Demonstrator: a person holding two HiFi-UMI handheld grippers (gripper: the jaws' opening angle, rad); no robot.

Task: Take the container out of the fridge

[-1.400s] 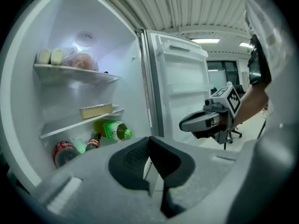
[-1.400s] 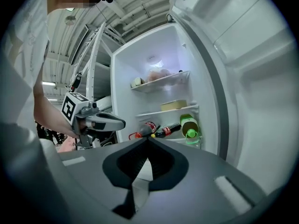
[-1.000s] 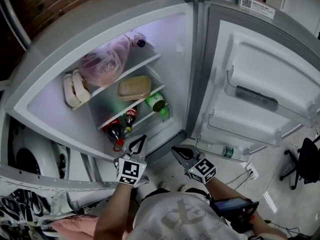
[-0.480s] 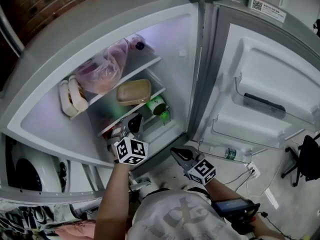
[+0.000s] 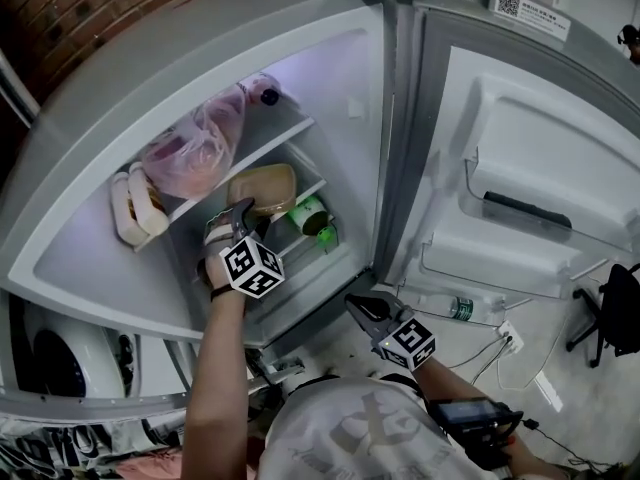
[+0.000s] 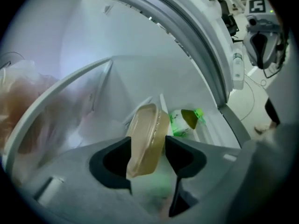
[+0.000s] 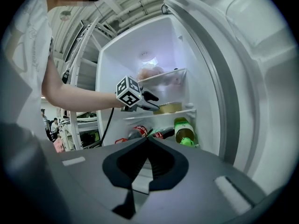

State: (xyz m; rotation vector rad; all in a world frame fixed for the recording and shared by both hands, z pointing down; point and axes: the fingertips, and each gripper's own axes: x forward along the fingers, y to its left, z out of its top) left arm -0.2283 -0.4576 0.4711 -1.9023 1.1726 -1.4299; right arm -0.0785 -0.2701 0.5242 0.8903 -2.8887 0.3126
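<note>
The container [image 5: 268, 187] is a flat tan lidded box lying on the middle glass shelf of the open fridge [image 5: 330, 78]. My left gripper [image 5: 243, 212] reaches into the fridge at that shelf, right at the box's near end. In the left gripper view its jaws are opening, and the container [image 6: 148, 129] stands edge-on between them, its near corner in the gap, the pads not pressing on it. The right gripper view shows the left gripper [image 7: 150, 98] level with the container [image 7: 169, 108]. My right gripper [image 5: 354, 304] hangs low outside the fridge, shut and empty [image 7: 147, 141].
A pink plastic bag [image 5: 190, 148] fills the upper shelf. A green bottle [image 5: 312, 214] lies below the container, beside cola bottles [image 7: 140, 132]. The fridge door [image 5: 520, 168] stands open at right, a water bottle [image 5: 450, 308] in its lowest rack. Pale packets [image 5: 135, 203] sit far left.
My left gripper has risen from below the fridge into the middle shelf up to the container, and its jaws have gone from shut to open. The right gripper has barely moved.
</note>
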